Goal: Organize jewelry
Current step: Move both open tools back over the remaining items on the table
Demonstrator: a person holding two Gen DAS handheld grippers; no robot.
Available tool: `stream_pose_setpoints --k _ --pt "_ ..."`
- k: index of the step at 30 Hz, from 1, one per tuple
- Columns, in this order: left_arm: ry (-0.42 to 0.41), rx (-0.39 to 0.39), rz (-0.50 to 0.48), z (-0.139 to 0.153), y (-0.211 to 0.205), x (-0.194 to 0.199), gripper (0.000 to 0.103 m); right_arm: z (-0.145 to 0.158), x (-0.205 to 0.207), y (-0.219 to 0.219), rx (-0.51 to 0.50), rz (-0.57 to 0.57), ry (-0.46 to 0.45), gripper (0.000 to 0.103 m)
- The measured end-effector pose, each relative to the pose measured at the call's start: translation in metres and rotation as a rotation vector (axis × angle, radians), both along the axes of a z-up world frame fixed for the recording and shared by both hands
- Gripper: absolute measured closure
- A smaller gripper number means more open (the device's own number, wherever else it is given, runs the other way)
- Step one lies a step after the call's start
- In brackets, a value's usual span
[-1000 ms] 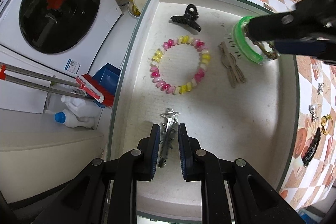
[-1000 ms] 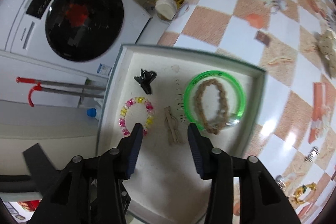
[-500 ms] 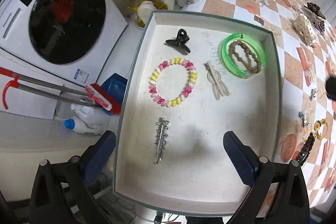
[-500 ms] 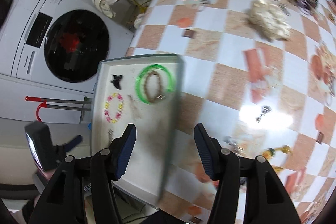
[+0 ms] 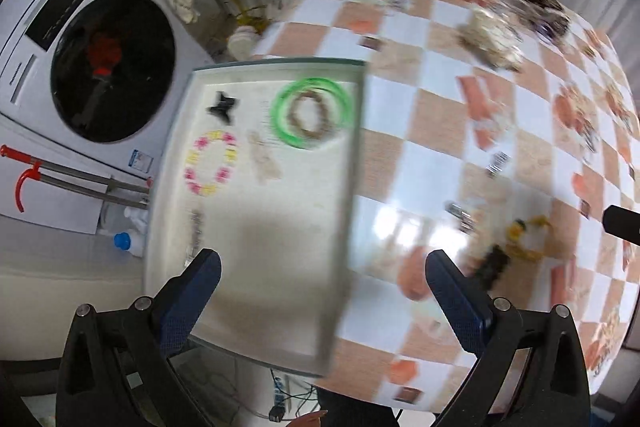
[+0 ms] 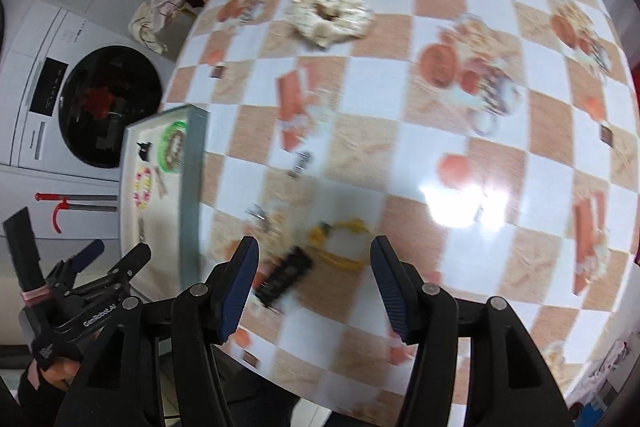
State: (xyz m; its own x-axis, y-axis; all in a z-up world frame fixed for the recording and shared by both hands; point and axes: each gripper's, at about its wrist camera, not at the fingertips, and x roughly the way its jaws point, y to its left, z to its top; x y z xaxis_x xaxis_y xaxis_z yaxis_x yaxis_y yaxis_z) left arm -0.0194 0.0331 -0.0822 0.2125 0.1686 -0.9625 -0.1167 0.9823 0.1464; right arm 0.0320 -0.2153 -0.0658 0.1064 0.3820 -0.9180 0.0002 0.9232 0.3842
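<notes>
Just changed: a second ago our left gripper was pinched on the silver barrette over the tray; now it's let go and swung off toward the table, the view smeared by the motion.
Left gripper: spread wide, nothing between the pads.
Right gripper: also spread wide and empty, no longer over the tray but over loose pieces on the checkered tablecloth.
What it means: we judge the barrette delivered, and we're off hunting the next piece.
Barrette: flat on the tray floor near the left wall, below the pink-and-yellow bracelet; long axis runs along that wall, toward the tray's far end.
Likely next: the black clip, lying diagonally, its upper end just beside the yellow ring, between the right pads.
</notes>
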Motion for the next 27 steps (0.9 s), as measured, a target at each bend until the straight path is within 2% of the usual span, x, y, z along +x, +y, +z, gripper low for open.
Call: stream_pose_setpoints --k 1,6,12,16,27 --pt "0.004 0.001 -0.009 -0.001 -0.006 -0.002 0.0 -0.001 -0.003 -0.006 -0.004 0.001 0.004 0.016" --pt "0.039 0.0 -0.036 -0.008 -0.038 -0.016 0.0 -0.007 -0.016 -0.028 -0.008 0.019 0.012 0.016" --pt "0.077 -0.028 -0.06 -0.02 -0.055 -0.025 0.0 -0.015 -0.023 -0.037 -0.053 0.059 0.034 0.016" --pt "0.104 -0.052 -0.089 -0.032 -0.062 -0.025 0.0 -0.025 -0.024 -0.037 -0.065 0.07 0.061 0.016" --pt "0.118 -0.082 -0.175 -0.055 -0.08 -0.025 0.0 -0.06 -0.014 -0.023 -0.102 0.098 0.122 0.016"
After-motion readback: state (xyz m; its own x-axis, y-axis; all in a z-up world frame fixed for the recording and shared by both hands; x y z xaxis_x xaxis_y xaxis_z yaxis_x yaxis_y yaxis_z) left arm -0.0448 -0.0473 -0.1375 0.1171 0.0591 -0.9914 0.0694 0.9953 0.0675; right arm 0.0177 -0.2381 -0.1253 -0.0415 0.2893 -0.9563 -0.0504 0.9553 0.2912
